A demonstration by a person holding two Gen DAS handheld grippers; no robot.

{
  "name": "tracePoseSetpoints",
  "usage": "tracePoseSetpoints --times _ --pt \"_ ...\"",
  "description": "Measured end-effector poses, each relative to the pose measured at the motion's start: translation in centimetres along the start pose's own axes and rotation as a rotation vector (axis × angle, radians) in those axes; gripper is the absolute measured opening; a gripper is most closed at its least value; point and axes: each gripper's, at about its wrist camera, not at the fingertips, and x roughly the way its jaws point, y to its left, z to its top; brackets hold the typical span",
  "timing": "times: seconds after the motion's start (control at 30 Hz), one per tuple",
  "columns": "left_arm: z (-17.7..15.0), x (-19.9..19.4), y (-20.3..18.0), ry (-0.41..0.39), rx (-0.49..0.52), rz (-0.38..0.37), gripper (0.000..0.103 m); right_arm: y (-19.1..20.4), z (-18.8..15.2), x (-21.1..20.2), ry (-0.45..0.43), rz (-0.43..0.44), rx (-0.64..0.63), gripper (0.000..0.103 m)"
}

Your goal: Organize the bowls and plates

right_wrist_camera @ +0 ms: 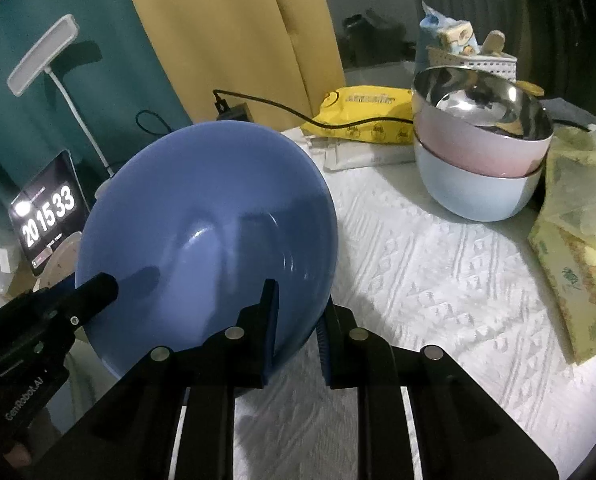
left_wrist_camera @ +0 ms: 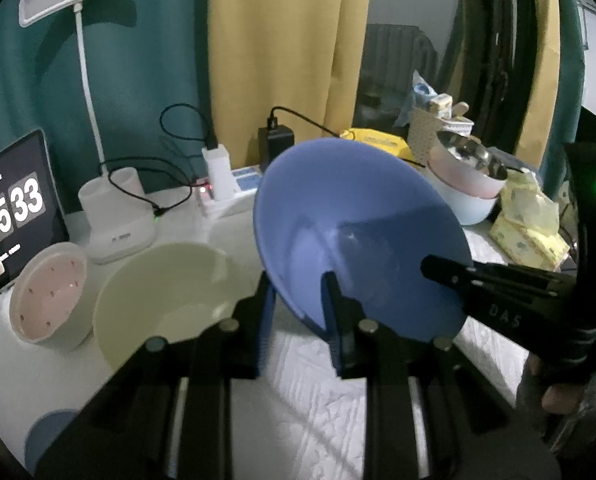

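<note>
My left tool (left_wrist_camera: 302,320) and right tool (right_wrist_camera: 298,332) both pinch the tilted blue bowl (left_wrist_camera: 350,224); the cream bowl (left_wrist_camera: 166,300) sits just left.

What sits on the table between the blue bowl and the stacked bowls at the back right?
Nothing: in the right wrist view only bare white tablecloth separates the blue bowl from the stacked bowls. The yellow packet lies further back.

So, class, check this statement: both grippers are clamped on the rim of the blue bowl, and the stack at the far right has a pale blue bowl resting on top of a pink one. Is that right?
One detail is wrong. In the right wrist view the pink bowl sits on top of the pale blue bowl, not under it. The rest stands: the left gripper and right gripper both clamp the blue bowl's rim.
</note>
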Motion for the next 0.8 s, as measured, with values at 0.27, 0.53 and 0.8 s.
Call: tracePoseSetpoints --times 0.27,0.53,0.8 --pt "-0.4 -2.3 -0.2 -0.016 0.0 -0.022 0.024 0.1 -0.6 -2.3 -0.01 -0.001 0.01 0.019" --pt "-1.3 -4.7 -0.4 -0.035 -0.001 -0.035 0.024 0.7 -1.6 -4.8 -0.024 -0.005 0.008 0.019" --pt "-3.4 -7.1 -0.7 -0.035 -0.006 -0.053 0.024 1.2 -3.7 -7.2 -0.02 -0.003 0.012 0.019"
